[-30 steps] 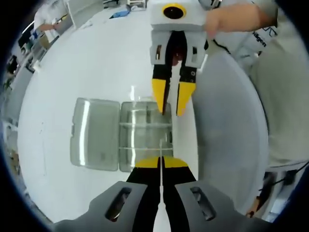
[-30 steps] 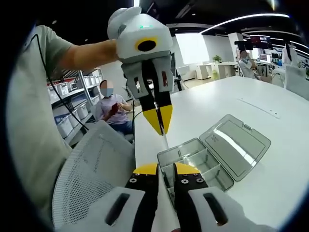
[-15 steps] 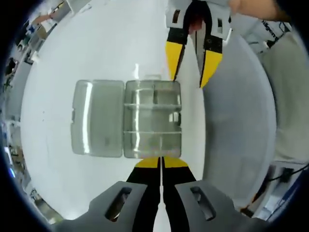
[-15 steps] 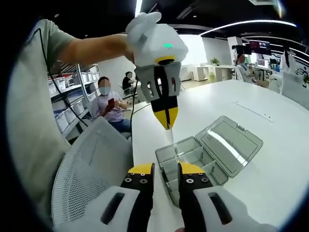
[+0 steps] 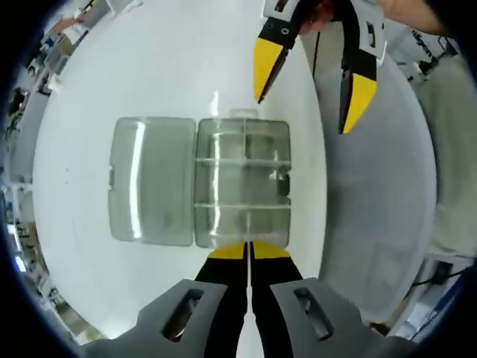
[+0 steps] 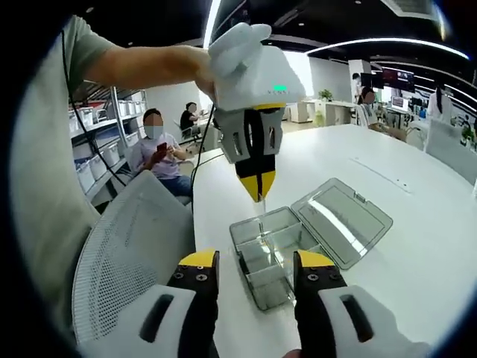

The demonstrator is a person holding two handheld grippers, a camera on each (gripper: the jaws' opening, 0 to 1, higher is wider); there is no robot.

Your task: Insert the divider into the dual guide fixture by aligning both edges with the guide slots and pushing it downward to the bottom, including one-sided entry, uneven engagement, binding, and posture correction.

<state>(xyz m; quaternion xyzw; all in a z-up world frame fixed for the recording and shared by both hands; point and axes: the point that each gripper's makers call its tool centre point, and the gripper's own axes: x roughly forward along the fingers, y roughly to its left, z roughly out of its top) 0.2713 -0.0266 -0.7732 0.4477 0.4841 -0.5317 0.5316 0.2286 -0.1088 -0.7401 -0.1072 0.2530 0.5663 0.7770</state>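
Our left gripper (image 6: 256, 195), jaws pressed on what seems a thin clear divider (image 6: 261, 215), hangs directly above the open box (image 5: 242, 181). Our right gripper (image 5: 309, 74) waits spread and empty beside it.

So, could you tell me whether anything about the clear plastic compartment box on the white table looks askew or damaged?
Nothing stands out. The clear plastic compartment box sits flat on the white table, its hinged lid lying fully open beside it. The left gripper hangs shut above the tray, pinching a thin clear divider; the right gripper is open.
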